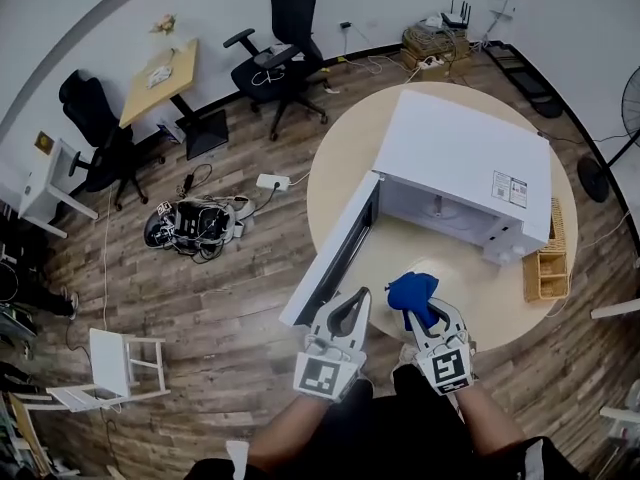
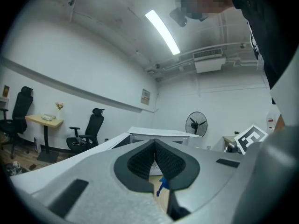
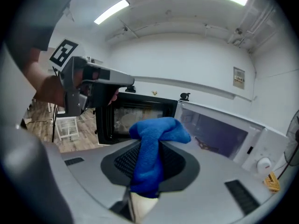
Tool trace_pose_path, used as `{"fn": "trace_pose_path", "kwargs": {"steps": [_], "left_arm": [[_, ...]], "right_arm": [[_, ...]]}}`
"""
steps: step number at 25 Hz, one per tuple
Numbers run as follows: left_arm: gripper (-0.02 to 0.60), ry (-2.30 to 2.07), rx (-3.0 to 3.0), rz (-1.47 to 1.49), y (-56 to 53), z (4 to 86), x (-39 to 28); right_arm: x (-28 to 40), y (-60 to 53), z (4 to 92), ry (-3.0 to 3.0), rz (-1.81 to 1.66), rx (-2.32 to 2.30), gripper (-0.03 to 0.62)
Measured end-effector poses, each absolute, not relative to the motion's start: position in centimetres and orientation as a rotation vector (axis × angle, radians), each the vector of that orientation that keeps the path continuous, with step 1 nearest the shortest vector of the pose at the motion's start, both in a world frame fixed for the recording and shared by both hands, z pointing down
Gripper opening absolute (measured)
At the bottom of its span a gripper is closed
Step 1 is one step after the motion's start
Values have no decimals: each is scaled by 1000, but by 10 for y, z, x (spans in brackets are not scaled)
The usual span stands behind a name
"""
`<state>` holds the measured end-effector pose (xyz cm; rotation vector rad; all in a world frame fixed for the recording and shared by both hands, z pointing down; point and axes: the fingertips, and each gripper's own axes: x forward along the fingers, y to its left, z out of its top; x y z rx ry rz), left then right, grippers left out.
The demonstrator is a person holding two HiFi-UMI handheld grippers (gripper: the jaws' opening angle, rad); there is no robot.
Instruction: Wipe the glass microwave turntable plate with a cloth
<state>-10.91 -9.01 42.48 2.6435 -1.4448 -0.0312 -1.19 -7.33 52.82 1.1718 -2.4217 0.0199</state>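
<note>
The glass plate (image 1: 462, 270) shows only as a faint pale disc on the round table (image 1: 340, 168), just in front of the open mouth of the microwave (image 1: 460, 153). A blue cloth (image 1: 413, 292) hangs over the plate's near left edge; whether it touches the glass cannot be told. The right gripper (image 1: 428, 313) has its jaws clamped on the cloth, which bunches up past the tips.

The left gripper (image 1: 360, 298) is just beside it, jaws closed tip to tip with nothing between them. It sits near the outer end of the microwave door (image 1: 335, 253), which swings wide to the left and walls off that side. To the right, a wicker basket (image 1: 545, 273) stands near the table's rim. The near rim, between door and basket, lies open.
</note>
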Motion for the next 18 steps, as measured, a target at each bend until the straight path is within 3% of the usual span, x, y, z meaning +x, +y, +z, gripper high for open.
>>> {"fn": "trace_pose_path", "kwargs": {"steps": [18], "left_arm": [[6,-1464,2519,105,-96,482,-114]], "right_arm": [[-23,-95,659,-2275,239,931,92]]}}
